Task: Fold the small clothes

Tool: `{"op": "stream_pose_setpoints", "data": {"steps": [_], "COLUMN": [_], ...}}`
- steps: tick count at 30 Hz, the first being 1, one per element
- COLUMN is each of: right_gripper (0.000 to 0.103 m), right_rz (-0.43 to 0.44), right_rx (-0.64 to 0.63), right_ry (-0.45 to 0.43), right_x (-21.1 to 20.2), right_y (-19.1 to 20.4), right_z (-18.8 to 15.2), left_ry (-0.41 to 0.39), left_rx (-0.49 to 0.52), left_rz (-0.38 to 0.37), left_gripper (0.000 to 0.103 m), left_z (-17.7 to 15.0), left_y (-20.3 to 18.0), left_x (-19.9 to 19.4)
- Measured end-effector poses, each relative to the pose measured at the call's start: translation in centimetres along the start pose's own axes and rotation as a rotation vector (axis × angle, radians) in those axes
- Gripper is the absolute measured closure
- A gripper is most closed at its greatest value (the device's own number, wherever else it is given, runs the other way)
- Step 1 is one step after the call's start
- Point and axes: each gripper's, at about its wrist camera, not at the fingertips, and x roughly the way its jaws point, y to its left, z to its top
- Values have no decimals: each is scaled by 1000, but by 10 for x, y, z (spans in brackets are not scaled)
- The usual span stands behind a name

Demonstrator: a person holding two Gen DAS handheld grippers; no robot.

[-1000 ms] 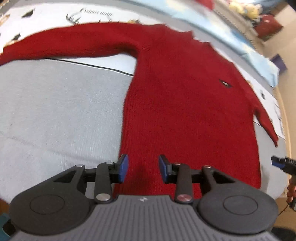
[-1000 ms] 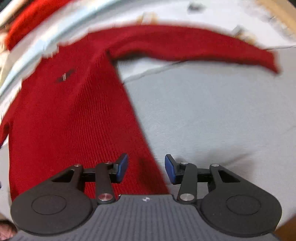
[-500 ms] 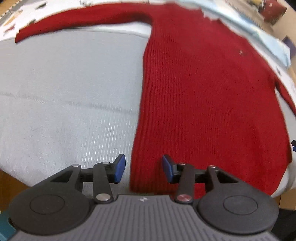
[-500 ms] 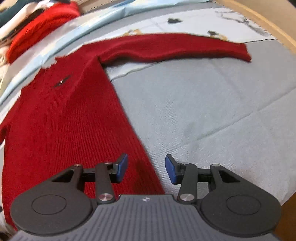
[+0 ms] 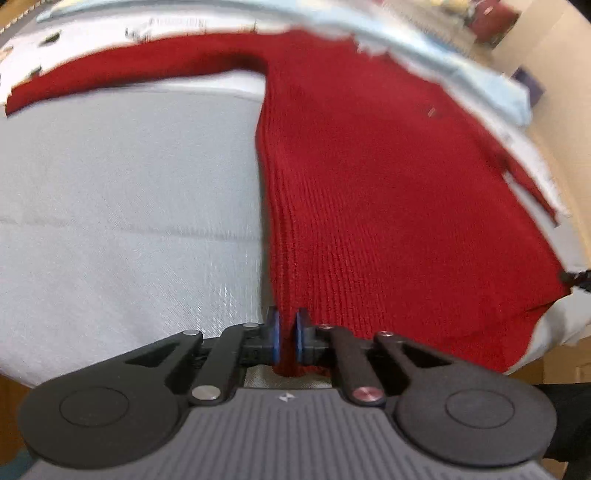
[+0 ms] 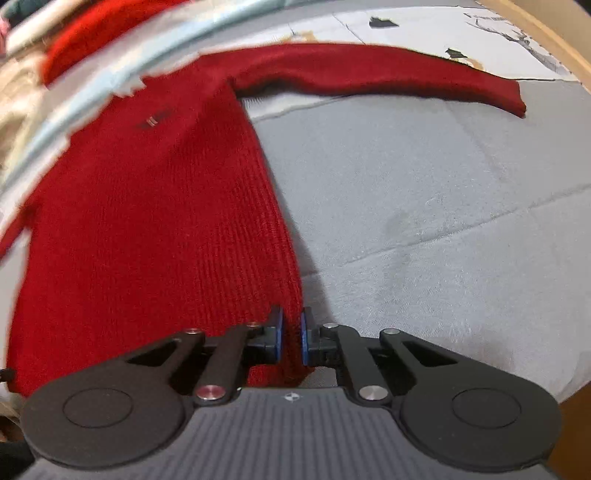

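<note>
A red knit sweater (image 5: 369, 177) lies flat on a grey sheet, sleeves spread out to both sides; it also shows in the right wrist view (image 6: 155, 221). My left gripper (image 5: 287, 334) is shut on the sweater's bottom left hem corner. My right gripper (image 6: 291, 332) is shut on the bottom right hem corner. The left sleeve (image 5: 122, 70) reaches far left and the right sleeve (image 6: 388, 74) reaches far right. A small dark label (image 6: 155, 119) sits on the chest.
The grey sheet (image 5: 122, 206) covers the surface, with a printed white cloth (image 6: 424, 29) beyond it. A pale blue cloth (image 5: 480, 77) runs along the far side. Another red garment (image 6: 96, 29) lies in a pile at the back left.
Both grippers have moved in to the sweater's hem and closed on its two bottom corners; they were open half a second ago.
</note>
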Motion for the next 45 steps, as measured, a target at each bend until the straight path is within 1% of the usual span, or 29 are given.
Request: {"op": "stream_pose_setpoints", "data": {"steps": [2, 4, 6, 7, 8, 9, 10, 12, 14, 16, 17, 18, 19, 21, 23, 24, 26, 28, 29, 31, 34, 36, 37, 39, 40, 41, 42, 43, 45], "right_gripper": [96, 97, 96, 95, 95, 93, 86, 73, 70, 67, 66, 64, 64, 64, 61, 60, 57, 52, 51, 51, 51, 51, 51, 51, 51, 51, 51, 51, 51], "right_rz": [44, 56, 9, -29, -81, -142, -187, -134, -32, 9, 2, -32, -48, -44, -14, -13, -48, -91, -86, -61, -31, -4, 15, 40, 16, -33, -47, -51, -37], "right_rx": [22, 25, -7, -16, -26, -45, -77, -107, -122, -148, -166, -198, -232, -264, -207, -186, -181, -206, -206, -160, -86, -30, -18, -53, -110, -181, -218, -210, -132], "right_ry": [22, 63, 113, 129, 128, 101, 40, -53, -87, -35, 24, 115, 157, 116, 56, 41, 61, 145, 141, 78, -32, -71, -64, 5, 66, 111, 100, 76, 6], "right_x": [-11, -12, -2, 3, 7, 7, 3, -6, -6, 7, 19, 36, 44, 40, 31, 29, 36, 49, 51, 42, 26, 25, 29, 44, 56, 65, 65, 62, 51], "right_y": [-6, -10, -9, -9, -8, -5, 0, 10, 20, 28, 31, 34, 35, 42, 39, 37, 34, 31, 32, 28, 19, 10, 7, 6, 14, 19, 21, 21, 13], "right_z": [-5, -13, -19, -20, -20, -18, -15, -9, -7, -11, -15, -21, -26, -21, -13, -10, -10, -16, -15, -5, 12, 19, 23, 24, 22, 18, 17, 23, 37], "left_ry": [-5, 33, 87, 90, 68, 33, 0, -36, -4, 71, 123, 165, 154, 108, 65, 57, 86, 139, 130, 80, -36, -69, -59, 35, 91, 108, 87, 59, -40], "left_rx": [25, 41, 25, 28, 46, 59, 64, 74, 112, 163, 187, 216, 238, 228, 206, 206, 233, 285, 315, 353, 357, 355, 358, 378, 395, 418, 431, 442, 432], "left_rz": [8, 22, 56, 80, 96, 91, 75, 18, -10, 22, 51, 85, 99, 81, 48, 49, 73, 114, 139, 153, 102, 83, 100, 153, 172, 188, 197, 189, 165], "left_gripper": [95, 95, 94, 93, 92, 89, 85, 79, 75, 71, 69, 69, 67, 66, 53, 50, 46, 45, 45, 45, 43, 38, 38, 38, 38, 35, 35, 35, 35], "left_z": [-5, -11, -12, -9, -4, 0, 2, 5, 6, 6, 3, -1, -2, 6, 12, 15, 20, 13, 13, 16, 28, 34, 36, 35, 33, 26, 27, 30, 40], "left_y": [4, 7, 8, 6, 2, -3, -7, -18, -31, -44, -48, -53, -58, -63, -67, -72, -78, -91, -99, -114, -135, -145, -151, -156, -161, -161, -166, -170, -180], "left_x": [-8, -4, 9, 12, 11, 6, 1, -3, 8, 28, 38, 47, 46, 40, 35, 37, 51, 58, 60, 54, 40, 45, 49, 71, 84, 87, 84, 79, 63]}}
